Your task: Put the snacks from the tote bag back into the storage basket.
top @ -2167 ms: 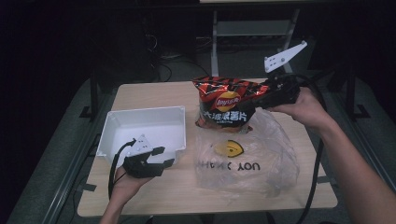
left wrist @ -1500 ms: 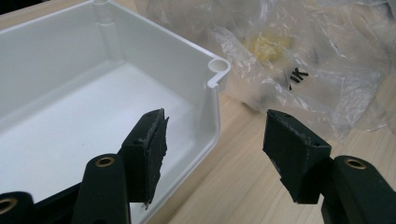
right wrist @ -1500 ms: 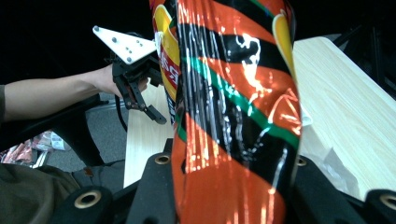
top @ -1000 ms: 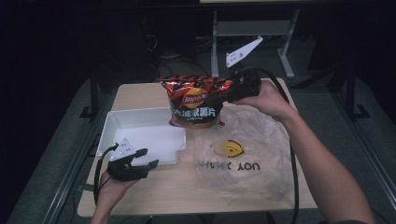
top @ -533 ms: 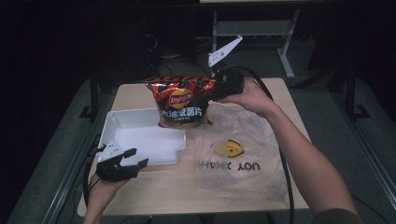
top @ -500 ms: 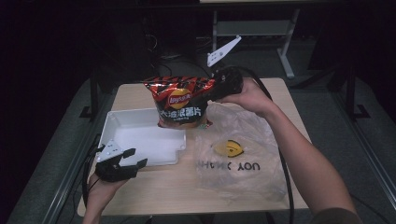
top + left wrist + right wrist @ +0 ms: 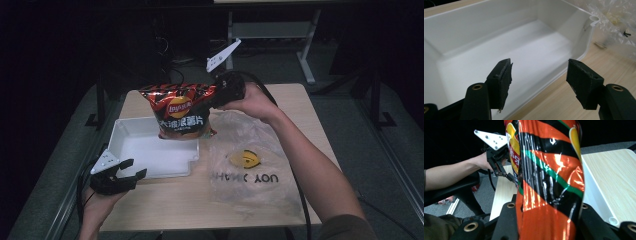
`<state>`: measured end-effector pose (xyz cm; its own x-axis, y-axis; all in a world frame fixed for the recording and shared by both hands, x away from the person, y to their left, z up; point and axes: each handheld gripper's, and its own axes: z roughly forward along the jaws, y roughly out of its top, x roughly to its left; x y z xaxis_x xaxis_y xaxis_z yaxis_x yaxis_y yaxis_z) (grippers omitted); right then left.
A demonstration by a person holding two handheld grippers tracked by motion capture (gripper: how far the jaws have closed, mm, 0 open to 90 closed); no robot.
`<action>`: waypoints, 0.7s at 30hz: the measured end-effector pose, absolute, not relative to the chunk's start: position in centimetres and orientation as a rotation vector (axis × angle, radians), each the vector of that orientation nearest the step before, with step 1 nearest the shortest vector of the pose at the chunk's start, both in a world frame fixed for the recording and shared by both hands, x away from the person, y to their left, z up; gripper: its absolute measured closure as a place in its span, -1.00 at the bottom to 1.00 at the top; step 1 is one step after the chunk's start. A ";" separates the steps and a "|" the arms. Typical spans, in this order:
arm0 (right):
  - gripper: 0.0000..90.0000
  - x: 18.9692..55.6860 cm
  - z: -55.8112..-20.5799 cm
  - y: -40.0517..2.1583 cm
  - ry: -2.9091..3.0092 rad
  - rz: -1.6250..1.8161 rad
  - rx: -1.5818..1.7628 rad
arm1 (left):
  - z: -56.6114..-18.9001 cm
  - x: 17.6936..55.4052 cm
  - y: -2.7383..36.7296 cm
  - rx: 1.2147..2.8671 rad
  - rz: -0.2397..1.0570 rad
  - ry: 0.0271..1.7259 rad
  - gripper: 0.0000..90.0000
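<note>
Crisp bag held over the tray at the bench's rear

The right gripper (image 7: 216, 98) has its jaws clamped on the side of a red, orange and black foil crisp bag (image 7: 181, 111), which hangs in the air above the far edge of the white rectangular plastic tray (image 7: 150, 155) on the left half of the light wooden bench (image 7: 300, 115). The left gripper (image 7: 131, 170) sits at the tray's near left corner, close to the bench's front edge, jaws apart with nothing between them. A crumpled clear plastic bag with a yellow logo (image 7: 250, 162) lies just right of the tray.
</note>
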<state>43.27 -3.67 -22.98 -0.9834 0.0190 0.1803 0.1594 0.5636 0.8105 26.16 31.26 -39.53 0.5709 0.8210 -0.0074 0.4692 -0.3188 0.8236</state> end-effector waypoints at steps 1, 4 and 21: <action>0.56 43.3 -23.0 -3.7 -2.642 -1.393 -0.152 | -39.5 26.2 31.3 1.970 0.534 1.034 -0.19; 0.56 43.5 -23.1 -2.9 -2.640 -1.384 -0.150 | -39.6 26.2 31.4 1.982 0.534 1.042 -0.19; 0.56 44.4 -24.7 -0.3 -2.617 -1.357 -0.137 | -39.8 26.2 31.9 1.991 0.533 1.060 -0.20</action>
